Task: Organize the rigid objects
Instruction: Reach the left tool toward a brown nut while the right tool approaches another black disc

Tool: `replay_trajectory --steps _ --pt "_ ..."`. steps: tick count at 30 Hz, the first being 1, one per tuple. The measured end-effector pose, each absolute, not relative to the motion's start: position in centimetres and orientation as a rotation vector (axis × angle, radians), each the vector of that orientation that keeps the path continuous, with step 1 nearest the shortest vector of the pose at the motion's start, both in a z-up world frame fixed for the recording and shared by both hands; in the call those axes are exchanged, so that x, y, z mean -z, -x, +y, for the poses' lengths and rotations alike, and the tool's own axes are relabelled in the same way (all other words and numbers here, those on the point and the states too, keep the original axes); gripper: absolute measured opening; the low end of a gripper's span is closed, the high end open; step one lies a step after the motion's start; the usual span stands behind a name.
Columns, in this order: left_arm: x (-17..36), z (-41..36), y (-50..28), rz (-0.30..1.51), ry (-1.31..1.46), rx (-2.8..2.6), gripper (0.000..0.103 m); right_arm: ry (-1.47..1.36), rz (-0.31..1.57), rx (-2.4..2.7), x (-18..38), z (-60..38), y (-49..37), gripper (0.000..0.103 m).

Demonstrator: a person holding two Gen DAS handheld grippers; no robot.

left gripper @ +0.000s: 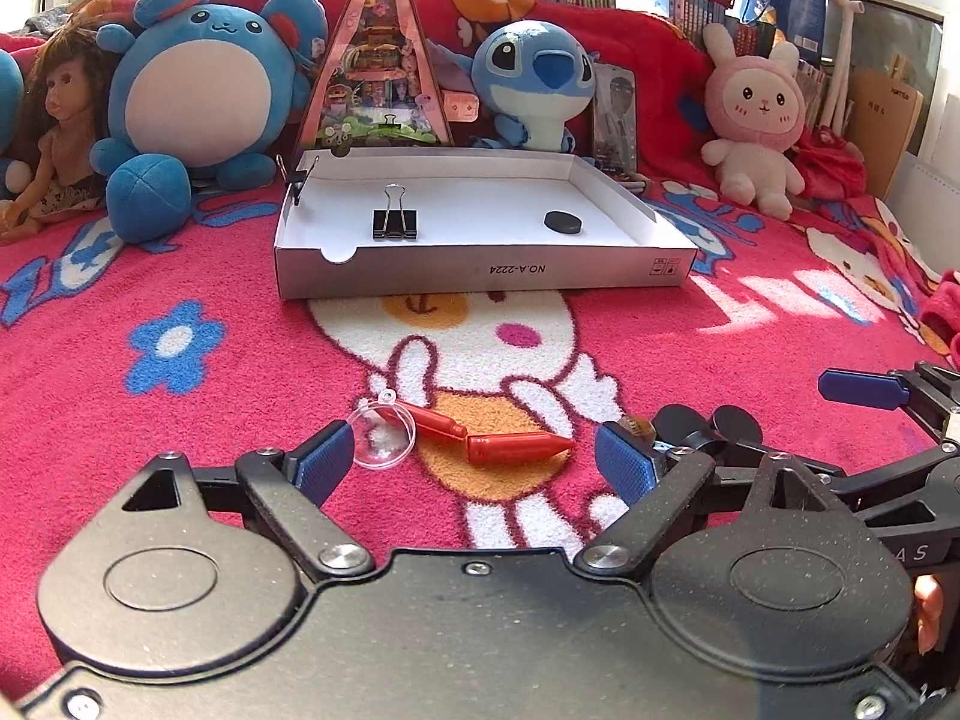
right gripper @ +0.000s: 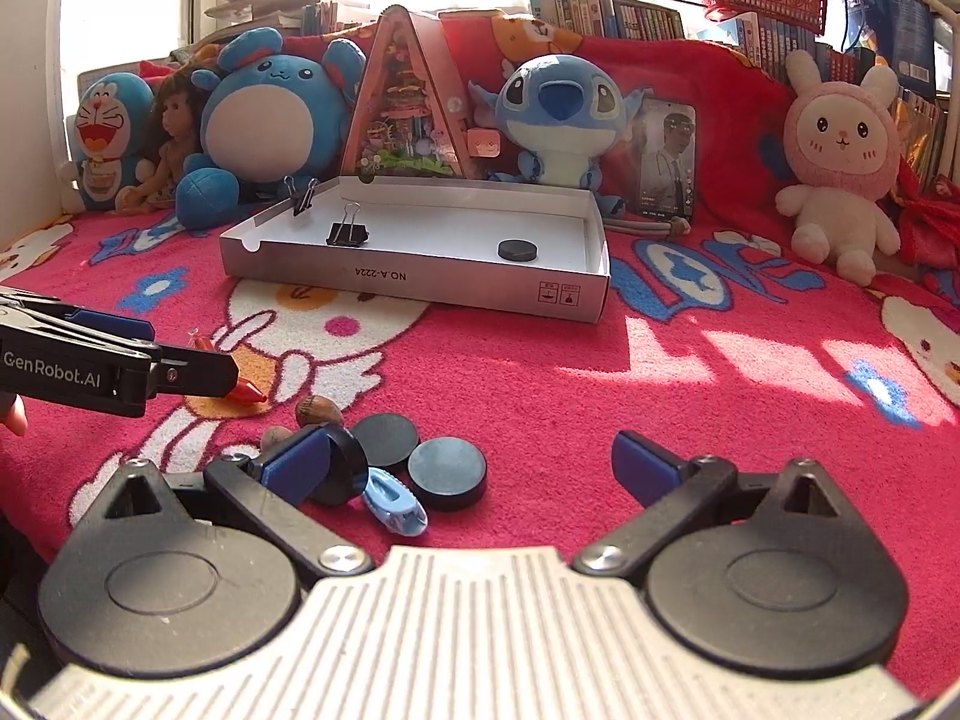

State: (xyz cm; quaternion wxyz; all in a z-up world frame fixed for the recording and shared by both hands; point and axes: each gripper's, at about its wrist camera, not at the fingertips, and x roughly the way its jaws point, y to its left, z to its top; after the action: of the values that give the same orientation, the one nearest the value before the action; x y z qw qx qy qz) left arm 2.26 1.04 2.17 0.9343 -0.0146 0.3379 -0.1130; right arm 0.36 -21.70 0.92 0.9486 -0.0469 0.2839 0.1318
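Observation:
My left gripper (left gripper: 474, 463) hangs open low over the red blanket. Between its fingertips lie a clear plastic half-dome (left gripper: 384, 439) and two red pointed pieces (left gripper: 517, 447). My right gripper (right gripper: 474, 468) is open too. Near its left finger are three black discs (right gripper: 447, 472), one standing on edge against the pad, a light blue oval piece (right gripper: 393, 503) and a brown nut (right gripper: 318, 411). A white cardboard box (left gripper: 480, 271) farther back holds a black binder clip (left gripper: 394, 222) and a black disc (left gripper: 563, 221). A second clip (right gripper: 303, 195) sits on the box's left wall.
Plush toys, a doll (left gripper: 51, 132) and a triangular miniature house (left gripper: 384, 60) line the back behind the box. A phone (right gripper: 669, 159) leans by the blue plush. In the left wrist view, one of the right gripper's fingers (left gripper: 864, 390) reaches in at the right edge.

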Motion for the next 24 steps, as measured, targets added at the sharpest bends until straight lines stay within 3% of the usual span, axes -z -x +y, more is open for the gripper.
replay_trajectory --steps 5,13,16,24 --pt "-1.6 1.2 -1.6 0.708 0.029 0.235 0.085 0.099 0.567 -0.28 -0.7 -21.7 0.7 0.103" --pt "-1.5 1.4 -0.9 0.714 0.033 0.254 0.054 0.097 0.571 -0.288 -0.4 -21.5 1.3 0.101" --pt "-1.6 1.2 -0.7 0.714 0.032 0.261 0.047 0.081 0.569 -0.278 -0.5 -21.7 1.2 0.097" --pt "-1.9 -0.5 0.2 0.705 0.026 0.344 0.042 0.058 0.53 -0.206 -1.0 -23.0 1.2 0.091"
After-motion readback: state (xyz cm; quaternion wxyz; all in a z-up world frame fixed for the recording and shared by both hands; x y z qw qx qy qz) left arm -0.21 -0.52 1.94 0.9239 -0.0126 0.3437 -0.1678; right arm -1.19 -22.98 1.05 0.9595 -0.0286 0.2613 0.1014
